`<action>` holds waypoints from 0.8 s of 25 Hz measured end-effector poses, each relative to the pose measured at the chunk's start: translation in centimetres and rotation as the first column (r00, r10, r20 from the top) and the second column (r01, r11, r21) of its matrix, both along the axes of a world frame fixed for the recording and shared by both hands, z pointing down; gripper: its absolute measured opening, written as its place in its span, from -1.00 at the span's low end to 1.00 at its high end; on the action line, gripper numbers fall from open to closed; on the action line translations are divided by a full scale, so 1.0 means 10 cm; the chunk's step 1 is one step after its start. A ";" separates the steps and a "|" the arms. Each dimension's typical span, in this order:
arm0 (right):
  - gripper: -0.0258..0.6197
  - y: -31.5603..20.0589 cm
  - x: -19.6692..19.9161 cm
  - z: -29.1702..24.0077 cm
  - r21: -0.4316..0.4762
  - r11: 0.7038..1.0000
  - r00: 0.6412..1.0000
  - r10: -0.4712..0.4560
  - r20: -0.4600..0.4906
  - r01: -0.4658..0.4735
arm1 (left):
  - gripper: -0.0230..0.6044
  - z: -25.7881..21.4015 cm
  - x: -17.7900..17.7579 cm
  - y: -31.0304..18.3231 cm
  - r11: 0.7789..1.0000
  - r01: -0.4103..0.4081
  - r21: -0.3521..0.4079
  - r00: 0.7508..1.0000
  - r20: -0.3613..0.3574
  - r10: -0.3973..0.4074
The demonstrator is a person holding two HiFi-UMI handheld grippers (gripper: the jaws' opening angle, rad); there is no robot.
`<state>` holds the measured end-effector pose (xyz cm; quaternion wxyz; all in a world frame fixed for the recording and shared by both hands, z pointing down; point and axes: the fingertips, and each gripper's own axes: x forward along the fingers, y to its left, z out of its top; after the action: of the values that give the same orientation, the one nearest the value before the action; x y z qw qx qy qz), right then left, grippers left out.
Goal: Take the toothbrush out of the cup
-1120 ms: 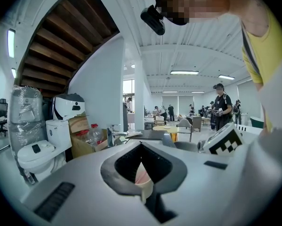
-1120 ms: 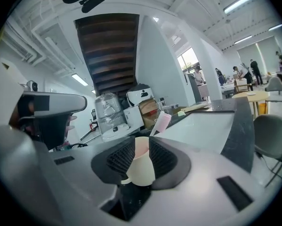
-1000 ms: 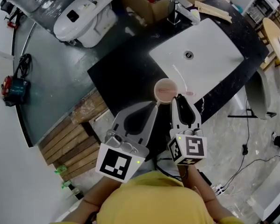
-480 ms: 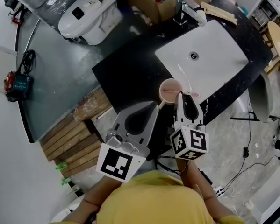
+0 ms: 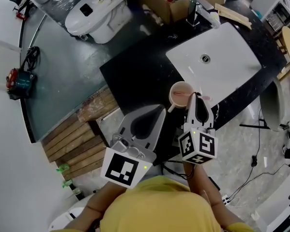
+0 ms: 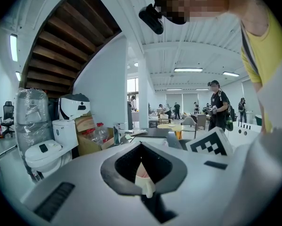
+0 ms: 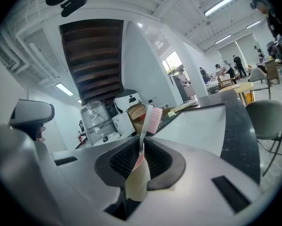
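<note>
My right tongs (image 7: 138, 173) clamped on a pink-bristled white plastic toothbrush (image 7: 152, 119), just beside the round pink cup (image 5: 173, 88), left tongs (image 6: 144, 180) pinching its handle

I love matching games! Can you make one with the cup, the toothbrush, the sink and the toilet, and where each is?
1 cup
2 toothbrush
3 sink
4 toilet

A on the grey floor
B set in the black counter
C gripped by the right gripper
D handle gripped by the left gripper

Pairs: 1-D, 2-C, 3-B, 4-A.
</note>
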<state>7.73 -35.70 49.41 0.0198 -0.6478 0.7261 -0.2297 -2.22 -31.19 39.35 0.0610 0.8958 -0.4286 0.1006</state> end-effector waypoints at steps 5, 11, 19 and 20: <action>-0.81 -0.02 -0.04 -0.06 0.017 0.999 0.999 -0.037 0.015 0.037 | -0.90 -0.02 -0.03 0.02 1.000 0.010 0.004 1.000 -0.005 -0.010; -0.81 -0.02 -0.05 -0.22 0.038 0.995 0.996 -0.090 0.007 0.090 | -0.90 -0.09 0.00 0.07 1.000 0.006 0.025 1.000 -0.017 -0.005; -0.81 0.09 -0.13 -0.55 0.066 0.979 0.981 -0.192 -0.017 0.192 | -0.90 -0.21 0.03 0.20 0.998 -0.004 0.067 0.999 -0.036 0.006; -0.81 0.11 -0.13 -0.60 0.070 0.977 0.980 -0.199 -0.025 0.200 | -0.90 -0.24 0.03 0.22 0.997 -0.007 0.075 0.999 -0.039 0.010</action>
<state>6.44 -34.59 43.44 0.0134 -0.5725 0.7954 -0.1985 -1.88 -29.02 36.96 0.0356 0.9010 -0.4271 0.0672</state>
